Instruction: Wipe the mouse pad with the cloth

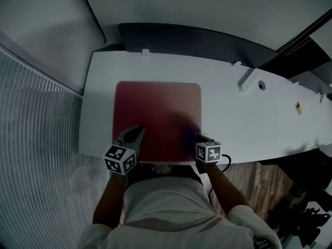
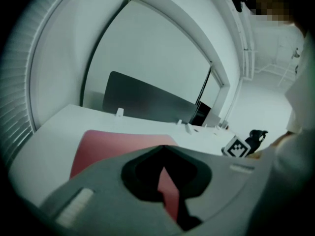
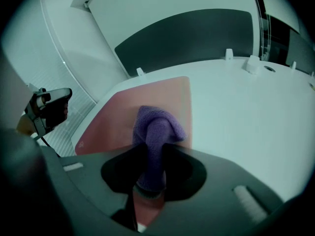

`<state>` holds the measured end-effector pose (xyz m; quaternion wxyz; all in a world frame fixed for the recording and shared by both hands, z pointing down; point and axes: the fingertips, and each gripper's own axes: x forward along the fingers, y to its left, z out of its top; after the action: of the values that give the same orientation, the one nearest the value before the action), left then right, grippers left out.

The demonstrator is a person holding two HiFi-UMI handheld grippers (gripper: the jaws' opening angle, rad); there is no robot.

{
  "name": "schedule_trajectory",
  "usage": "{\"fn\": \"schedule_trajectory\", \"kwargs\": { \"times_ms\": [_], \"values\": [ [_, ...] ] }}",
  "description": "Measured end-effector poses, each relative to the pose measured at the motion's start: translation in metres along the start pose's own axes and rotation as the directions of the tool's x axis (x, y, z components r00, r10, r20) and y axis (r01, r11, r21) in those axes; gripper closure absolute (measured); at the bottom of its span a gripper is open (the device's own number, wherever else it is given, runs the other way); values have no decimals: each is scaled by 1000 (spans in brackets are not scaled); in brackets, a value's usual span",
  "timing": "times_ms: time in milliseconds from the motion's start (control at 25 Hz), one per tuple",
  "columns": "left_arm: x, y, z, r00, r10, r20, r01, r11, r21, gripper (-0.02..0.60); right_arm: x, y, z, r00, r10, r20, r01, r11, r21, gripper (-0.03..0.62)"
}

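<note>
Blurred cloth in head view, mouse pad corner behind left tool

The red square mouse pad looks matt and smooth. On it, the purple cloth shows a nubbly, knitted-looking texture. Under the pad, the white desk is smooth with a faint sheen. Right of the pad, the brown plank floor shows wood grain.

White desk with red mouse pad flat on top.
</note>
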<state>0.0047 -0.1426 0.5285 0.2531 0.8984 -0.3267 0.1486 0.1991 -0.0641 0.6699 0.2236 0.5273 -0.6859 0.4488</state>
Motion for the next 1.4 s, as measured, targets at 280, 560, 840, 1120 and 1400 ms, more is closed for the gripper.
{"fn": "schedule_trajectory", "kwargs": {
  "times_ms": [280, 560, 840, 1120, 1400],
  "values": [
    [10, -17, 1, 999, 34, 6, -34, 999, 8, 581, -20, -34, -1, 1000, -11, 14, 11, 1000, 10, 488],
    [-12, -18, 0, 985, 162, 60, -159, 986, -39, 581, -24, 16, 15, 986, 165, 31, -162, 983, -86, 488],
    [-62, 1, -5, 970, 225, 86, -223, 974, -36, 581, 0, 129, 20, 941, 339, 8, -335, 933, -130, 488],
    [-145, 44, -22, 959, 262, 109, -258, 965, -52, 581, 46, 264, -20, 905, 419, -74, -425, 886, -186, 488],
    [-207, 79, -44, 959, 265, 106, -259, 964, -61, 581, 91, 357, -51, 896, 431, -105, -443, 876, -188, 488]
  ]
}}
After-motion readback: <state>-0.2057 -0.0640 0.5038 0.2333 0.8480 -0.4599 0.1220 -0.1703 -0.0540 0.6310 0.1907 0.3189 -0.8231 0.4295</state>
